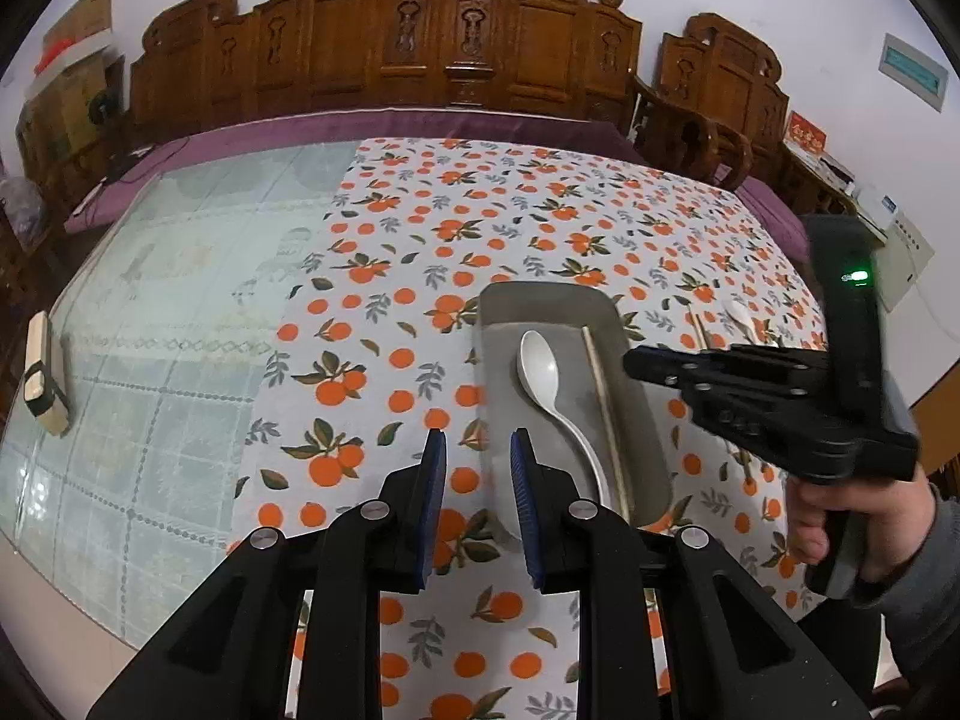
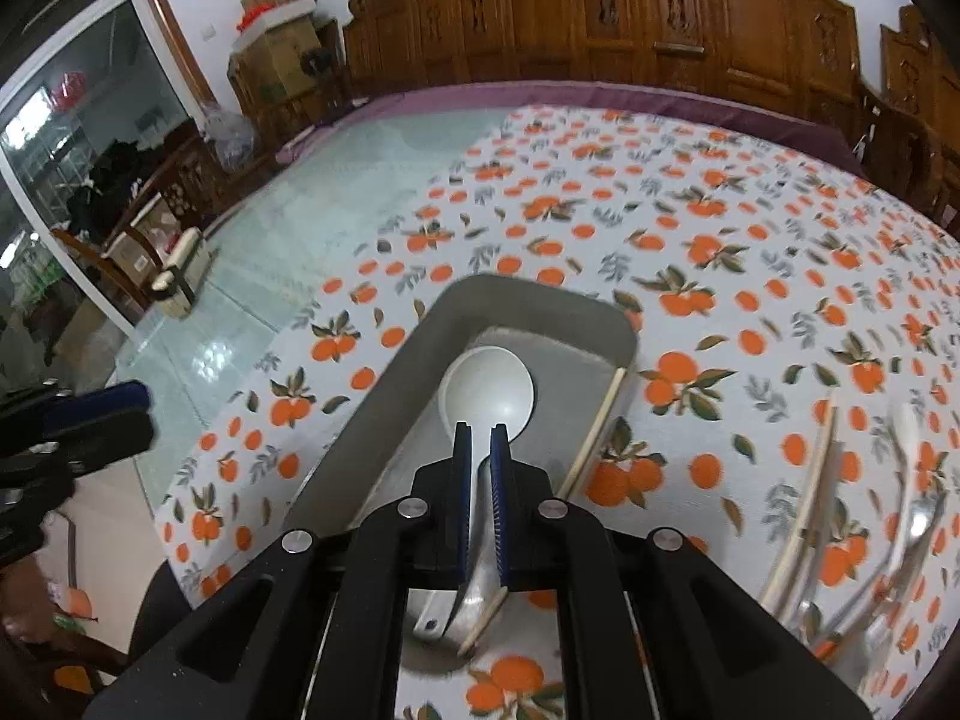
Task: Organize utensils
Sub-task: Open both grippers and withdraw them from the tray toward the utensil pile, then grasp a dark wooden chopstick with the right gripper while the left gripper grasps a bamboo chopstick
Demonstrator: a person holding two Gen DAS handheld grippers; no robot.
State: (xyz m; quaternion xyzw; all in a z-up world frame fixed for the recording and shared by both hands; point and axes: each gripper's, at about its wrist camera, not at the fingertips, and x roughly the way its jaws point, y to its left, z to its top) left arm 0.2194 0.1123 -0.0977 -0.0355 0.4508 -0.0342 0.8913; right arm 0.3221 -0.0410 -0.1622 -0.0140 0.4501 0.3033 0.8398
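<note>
Two utensils lie in the grey tray (image 1: 642,420) already: a white spoon (image 1: 543,378) and one chopstick (image 1: 606,414) just beside it, toward the tray's right wall. Tray sits on the orange-print cloth (image 1: 420,240) over the counter.

Right gripper (image 2: 482,429): jaws nearly together, blue pads on either side of the spoon (image 2: 486,387) handle over the tray (image 2: 384,414). By the right wrist view the pads look pressed on the handle, so I read it as gripped, with the bowl low over or on the tray floor; cannot tell which. Judgement: spoon placement is at its last stage, release not yet done.

Left gripper (image 1: 478,444): jaws part open, nothing between the pads, hovering near the tray's left wall.

Left to do, as a judgement: more utensils are outside the tray, to its right on the cloth. Task roughly partway.

View differences:
- Right wrist view shows the leftover pile to the right of the tray: a chopstick (image 2: 807,492) and metal spoons (image 2: 912,516), blurred, count uncertain. Left wrist view catches only a sliver of these behind the right gripper (image 1: 636,363).
- Left wrist view shows the person's hand (image 1: 840,516) on the right gripper's handle, and the whole tray interior unobstructed.
- Right wrist view alone shows the pads at the spoon handle.
</note>
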